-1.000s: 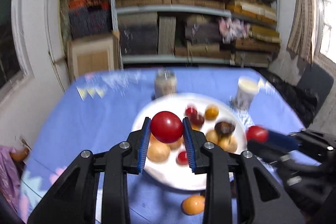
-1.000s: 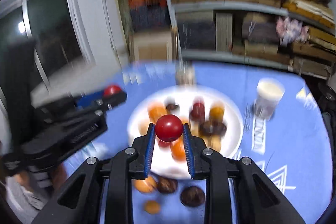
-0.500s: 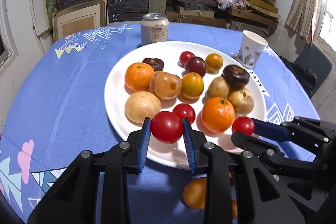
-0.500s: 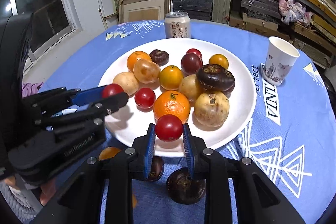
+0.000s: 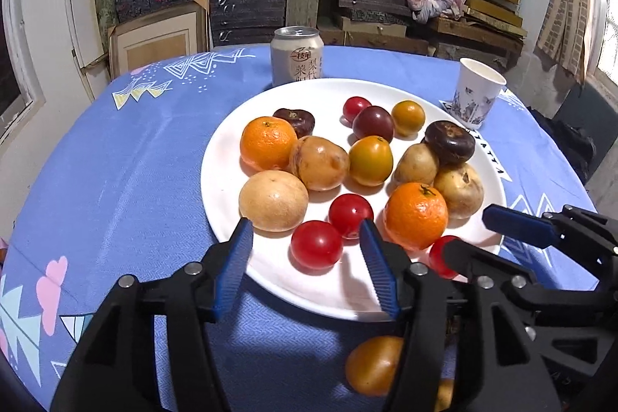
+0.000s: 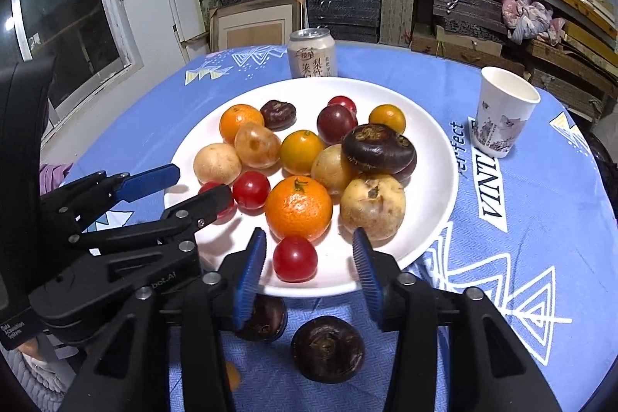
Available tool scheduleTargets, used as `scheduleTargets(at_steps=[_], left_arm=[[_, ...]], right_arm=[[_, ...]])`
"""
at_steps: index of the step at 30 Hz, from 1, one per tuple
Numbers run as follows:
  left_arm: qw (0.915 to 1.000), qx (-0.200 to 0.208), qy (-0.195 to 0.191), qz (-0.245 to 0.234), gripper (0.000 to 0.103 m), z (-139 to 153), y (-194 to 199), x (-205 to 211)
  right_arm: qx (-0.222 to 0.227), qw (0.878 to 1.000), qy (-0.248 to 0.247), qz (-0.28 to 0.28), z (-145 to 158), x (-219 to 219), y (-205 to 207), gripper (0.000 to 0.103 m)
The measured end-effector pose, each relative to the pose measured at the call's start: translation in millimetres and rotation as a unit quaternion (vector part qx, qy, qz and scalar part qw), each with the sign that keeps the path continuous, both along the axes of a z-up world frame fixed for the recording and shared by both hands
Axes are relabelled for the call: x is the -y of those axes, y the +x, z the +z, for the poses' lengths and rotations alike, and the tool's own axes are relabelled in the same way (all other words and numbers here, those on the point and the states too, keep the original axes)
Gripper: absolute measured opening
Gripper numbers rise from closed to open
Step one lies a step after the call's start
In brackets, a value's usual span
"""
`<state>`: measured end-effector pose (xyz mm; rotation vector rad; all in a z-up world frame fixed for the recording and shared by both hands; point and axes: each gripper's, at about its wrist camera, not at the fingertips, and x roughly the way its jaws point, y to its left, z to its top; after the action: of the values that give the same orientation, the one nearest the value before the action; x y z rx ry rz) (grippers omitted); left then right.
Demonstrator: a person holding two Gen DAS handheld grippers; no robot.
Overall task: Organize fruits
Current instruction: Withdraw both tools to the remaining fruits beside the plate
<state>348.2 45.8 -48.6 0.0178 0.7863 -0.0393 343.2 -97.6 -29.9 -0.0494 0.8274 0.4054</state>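
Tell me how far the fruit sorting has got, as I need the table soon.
Mostly done: the white plate holds most fruit. In hand: both jaws are opening, the left gripper around a red tomato, the right gripper around another tomato, both resting on the plate. Left: two dark fruits and an orange one on the cloth.

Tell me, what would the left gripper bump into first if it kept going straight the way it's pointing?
Probably the red tomato lying on the white plate between its opening jaws. The left gripper isn't squeezing it now. Just behind sits a second red tomato, though depth is hard to judge.
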Motion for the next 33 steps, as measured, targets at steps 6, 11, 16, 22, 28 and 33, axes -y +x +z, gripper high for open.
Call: scheduleTargets(at_steps=[6,11,16,22,28,33], left_arm=[[0.9997,0.023,0.003,0.012,0.069,8.8,-7.2,-3.7],[0.9985,0.048,0.019,0.017,0.069,21.4,-25.4,-3.7],[0.9971,0.067,0.031,0.018,0.074,28.4,-55.8,2.5],[0.9954,0.081,0.047,0.018,0.08,29.8,-96.5,11.2],[0.9953,0.075,0.06,0.015,0.081,21.5,-119.3,19.4],[0.995,0.066,0.073,0.016,0.081,13.2,-117.9,20.7]], right_arm=[[0.01,1.0,0.0,0.004,9.4,-0.3,-5.3,0.05],[0.033,0.999,0.021,0.003,28.7,6.1,-24.0,0.057],[0.055,0.998,0.041,0.003,40.7,17.2,-61.7,0.061],[0.057,0.997,0.058,-0.007,28.6,37.8,-102.0,0.067],[0.034,0.997,0.068,-0.022,9.4,53.1,-117.9,0.068],[0.04,0.997,0.07,-0.019,8.9,52.8,-123.9,0.072]])
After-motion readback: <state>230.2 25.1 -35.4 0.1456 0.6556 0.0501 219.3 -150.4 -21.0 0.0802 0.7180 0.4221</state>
